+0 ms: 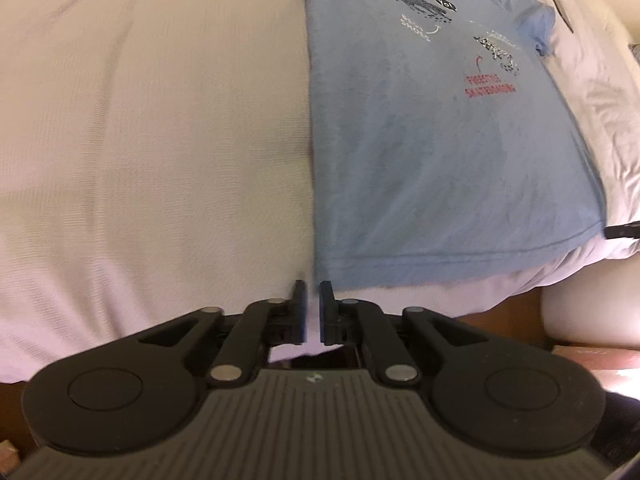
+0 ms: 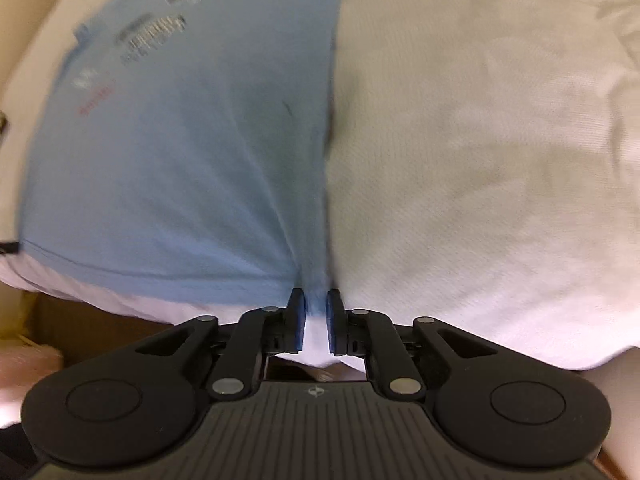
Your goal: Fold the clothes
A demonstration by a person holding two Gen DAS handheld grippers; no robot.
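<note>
Left wrist view: your left tool (image 1: 313,292) hovers at the near edge of the bed (image 1: 140,140), just beside the near left corner of the blue T-shirt (image 1: 440,152).
Left tool state: fingers nearly together with a thin gap; only white sheet shows between them, so it looks clenched on nothing. The hem corner lies just beside the right fingertip, and you cannot tell whether it touches.
Shirt position: spread flat, print up, hem along the near edge of the bed, its left side already a straight fold line.
Right wrist view: your right tool (image 2: 316,298) sits at the same near edge, on the shirt's near right corner.
Right tool state: grasping the blue T-shirt (image 2: 180,160); cloth bunches between the fingers and tension creases run up from them.
Step in hand: pinching the hem corners, likely for the next fold.
Next move: you probably need the left tool reopened and set onto its corner before lifting both together.
</note>
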